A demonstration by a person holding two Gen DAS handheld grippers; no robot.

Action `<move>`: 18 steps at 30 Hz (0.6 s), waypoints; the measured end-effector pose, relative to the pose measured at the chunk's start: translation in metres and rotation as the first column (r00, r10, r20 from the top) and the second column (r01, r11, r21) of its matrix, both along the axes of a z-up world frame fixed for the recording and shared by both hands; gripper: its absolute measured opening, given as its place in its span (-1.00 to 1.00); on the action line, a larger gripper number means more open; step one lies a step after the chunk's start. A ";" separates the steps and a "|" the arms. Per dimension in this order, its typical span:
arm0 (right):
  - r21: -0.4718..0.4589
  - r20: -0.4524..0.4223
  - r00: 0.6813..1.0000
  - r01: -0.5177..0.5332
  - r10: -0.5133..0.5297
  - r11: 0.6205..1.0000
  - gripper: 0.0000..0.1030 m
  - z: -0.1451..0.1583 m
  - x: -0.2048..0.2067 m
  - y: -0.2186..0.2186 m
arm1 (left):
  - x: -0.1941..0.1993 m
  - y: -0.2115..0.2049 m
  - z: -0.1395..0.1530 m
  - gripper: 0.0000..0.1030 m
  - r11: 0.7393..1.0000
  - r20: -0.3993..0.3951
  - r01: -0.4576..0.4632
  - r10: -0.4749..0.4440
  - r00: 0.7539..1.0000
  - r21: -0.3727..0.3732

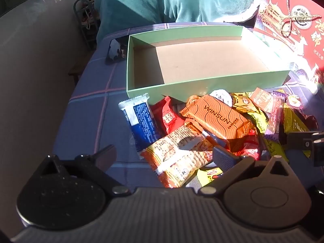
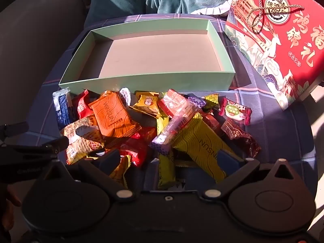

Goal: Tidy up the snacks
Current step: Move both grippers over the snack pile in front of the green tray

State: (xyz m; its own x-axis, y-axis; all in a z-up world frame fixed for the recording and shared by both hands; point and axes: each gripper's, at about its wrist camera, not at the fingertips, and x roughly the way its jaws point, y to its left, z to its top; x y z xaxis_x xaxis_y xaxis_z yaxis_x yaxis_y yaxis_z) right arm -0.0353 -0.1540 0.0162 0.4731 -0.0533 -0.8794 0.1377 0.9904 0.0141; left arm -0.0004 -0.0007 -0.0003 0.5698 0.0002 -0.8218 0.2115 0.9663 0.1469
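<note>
Green cardboard tray (image 2: 129,82) sits bare on the plaid-covered tabletop (image 2: 273,125); nothing sorted into it yet, so by my read the task is at its start and the whole job is left. Snack pile (image 2: 154,125) lies just in front of the tray's near wall.

Left to right in the right wrist view: blue-and-white packet (image 2: 61,106), print too small to read; small red packet (image 2: 82,106); orange packet (image 2: 112,114) marked WINSUN; purple-ended clear stick (image 2: 177,121); long yellow packet (image 2: 199,148), also WINSUN; dark red wrappers at the far right edge. Red gift box (image 2: 283,38) beyond carries large Chinese characters.

Left gripper (image 1: 165,155): jaws wide apart, empty, low over the pile's near-left edge. Right gripper (image 2: 172,160): jaws likewise spread, holding nothing, above the yellow packets.
</note>
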 end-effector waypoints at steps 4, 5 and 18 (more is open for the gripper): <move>0.029 0.009 0.999 0.035 -0.035 0.999 1.00 -0.004 -0.003 -0.005 | -0.012 -0.005 0.002 1.00 1.000 0.017 0.028 -0.027 0.999 -0.007; 0.033 0.001 0.999 0.039 -0.040 0.999 1.00 -0.005 -0.003 -0.006 | -0.014 -0.004 0.001 1.00 0.999 0.016 0.037 -0.037 0.999 -0.011; 0.013 -0.022 0.999 0.038 -0.038 0.999 1.00 -0.008 -0.008 -0.008 | -0.015 -0.008 -0.001 1.00 0.997 -0.007 0.074 -0.074 0.997 -0.025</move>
State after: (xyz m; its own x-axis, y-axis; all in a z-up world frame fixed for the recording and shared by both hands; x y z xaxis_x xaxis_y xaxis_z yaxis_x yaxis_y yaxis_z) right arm -0.0435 -0.1621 0.0085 0.4518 -0.0587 -0.8902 0.1760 0.9841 0.0244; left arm -0.0150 -0.0091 -0.0011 0.5606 -0.0624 -0.8257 0.2839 0.9512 0.1208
